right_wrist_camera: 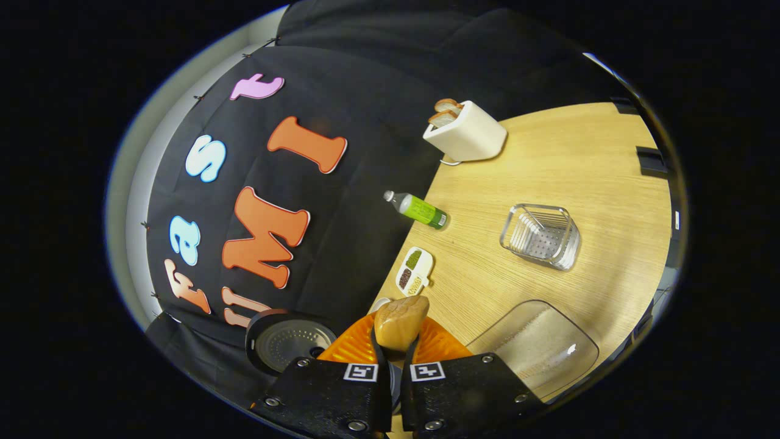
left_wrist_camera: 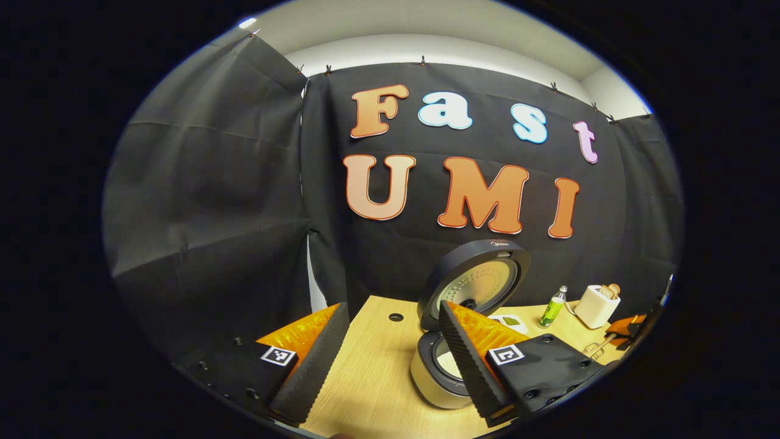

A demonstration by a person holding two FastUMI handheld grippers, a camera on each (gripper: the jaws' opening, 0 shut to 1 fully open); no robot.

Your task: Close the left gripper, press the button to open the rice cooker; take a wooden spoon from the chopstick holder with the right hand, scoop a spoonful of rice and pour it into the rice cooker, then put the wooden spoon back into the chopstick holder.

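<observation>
The rice cooker (left_wrist_camera: pixel 434 381) stands on the wooden table with its round lid (left_wrist_camera: pixel 474 281) swung up; something whitish lies in its pot. My left gripper (left_wrist_camera: pixel 393 306) is open just in front of it, with nothing between its fingers. My right gripper (right_wrist_camera: pixel 396 342) is shut on the wooden spoon (right_wrist_camera: pixel 400 321), whose bowl sticks out past the fingertips. The cooker's lid (right_wrist_camera: pixel 286 342) shows to the left of that gripper. A clear tub of rice (right_wrist_camera: pixel 536 349) lies to its right. The clear chopstick holder (right_wrist_camera: pixel 541 236) stands farther off on the table.
A white toaster (right_wrist_camera: pixel 466 131) with bread, a green bottle (right_wrist_camera: pixel 419 210) and a small white dish (right_wrist_camera: pixel 414 271) stand along the table's back edge by the black cloth wall. The table (left_wrist_camera: pixel 372 372) has a cable hole (left_wrist_camera: pixel 396 317) near the cooker.
</observation>
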